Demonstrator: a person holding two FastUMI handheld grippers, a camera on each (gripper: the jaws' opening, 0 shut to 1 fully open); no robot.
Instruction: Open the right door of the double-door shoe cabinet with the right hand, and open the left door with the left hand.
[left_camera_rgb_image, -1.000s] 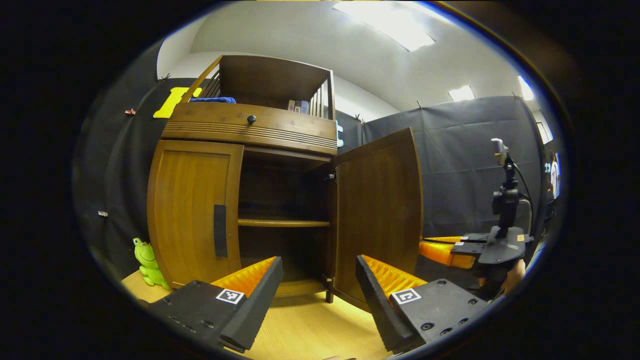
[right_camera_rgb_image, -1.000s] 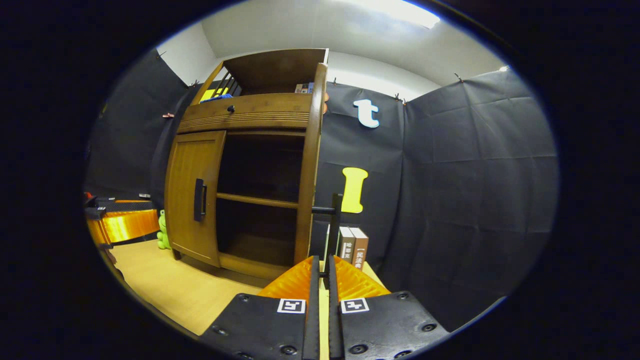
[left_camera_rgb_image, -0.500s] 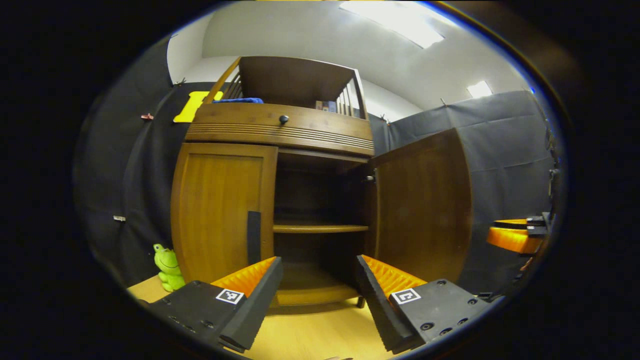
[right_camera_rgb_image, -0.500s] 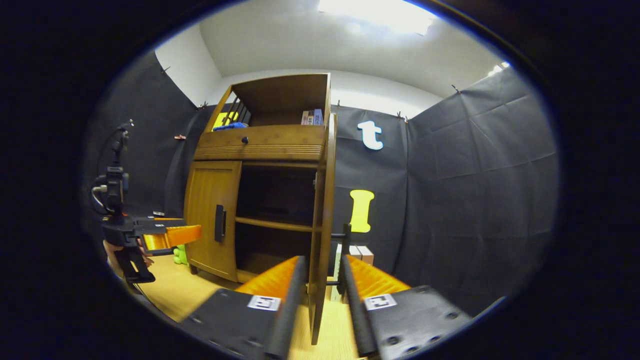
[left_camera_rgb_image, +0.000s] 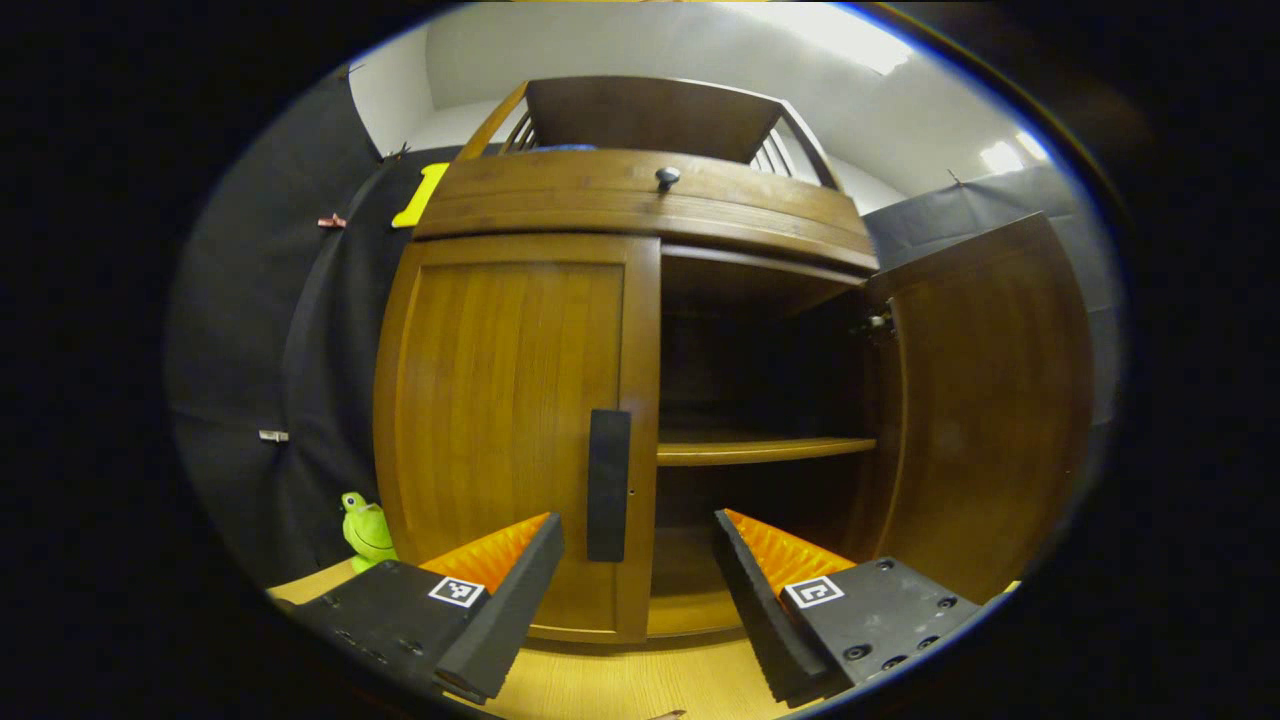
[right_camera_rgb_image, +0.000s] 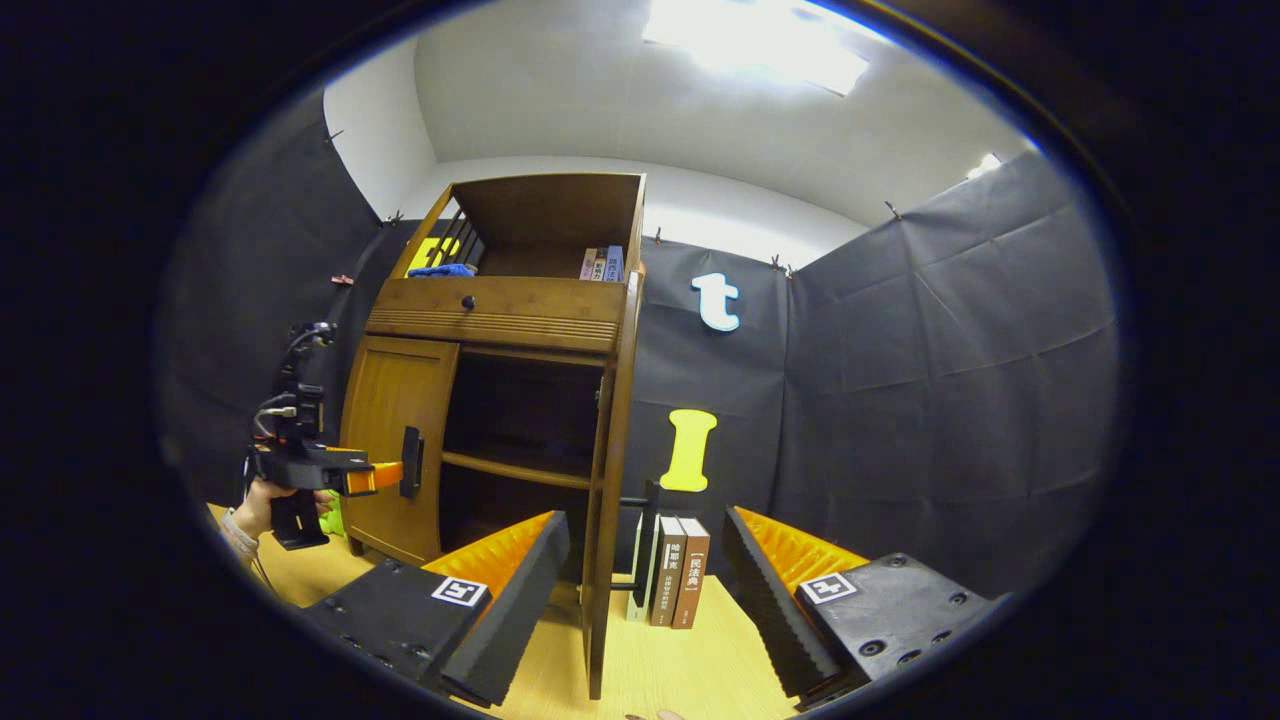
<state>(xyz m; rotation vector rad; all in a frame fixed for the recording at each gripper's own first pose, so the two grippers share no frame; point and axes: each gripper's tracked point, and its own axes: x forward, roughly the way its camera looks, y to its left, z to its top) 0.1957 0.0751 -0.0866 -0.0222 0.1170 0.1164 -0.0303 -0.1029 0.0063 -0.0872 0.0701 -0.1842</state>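
In the left gripper view, the left gripper (left_camera_rgb_image: 638, 570) faces the shoe cabinet (left_camera_rgb_image: 640, 210) from close in, its fingers (left_camera_rgb_image: 500, 610) spread wide with nothing between them. The left door (left_camera_rgb_image: 510, 420) is closed, flush with the cabinet front, and its dark vertical handle (left_camera_rgb_image: 608, 484) runs along the door's inner edge, just above the gap between the fingers and nearer the left finger. The right door (left_camera_rgb_image: 985, 400) stands swung out, its hinged edge at the cabinet's right side, leaving the right half of the interior open. A shelf (left_camera_rgb_image: 765, 450) crosses that dark opening. A green frog toy (left_camera_rgb_image: 366, 526) sits on the surface (left_camera_rgb_image: 620, 690) beside the cabinet's left foot.

In the right gripper view, the right gripper (right_camera_rgb_image: 645, 590) has its fingers (right_camera_rgb_image: 510, 620) spread apart and holds nothing. The right door (right_camera_rgb_image: 610, 480) is seen edge-on, its lower edge reaching down between the two fingers without touching either. Some books (right_camera_rgb_image: 672, 572) stand just beyond the door, near the booth wall. Farther left, a hand (right_camera_rgb_image: 262, 505) holds the left gripper (right_camera_rgb_image: 385, 476) with its tips just beside the left door's handle (right_camera_rgb_image: 410, 462); I cannot tell whether they touch it.
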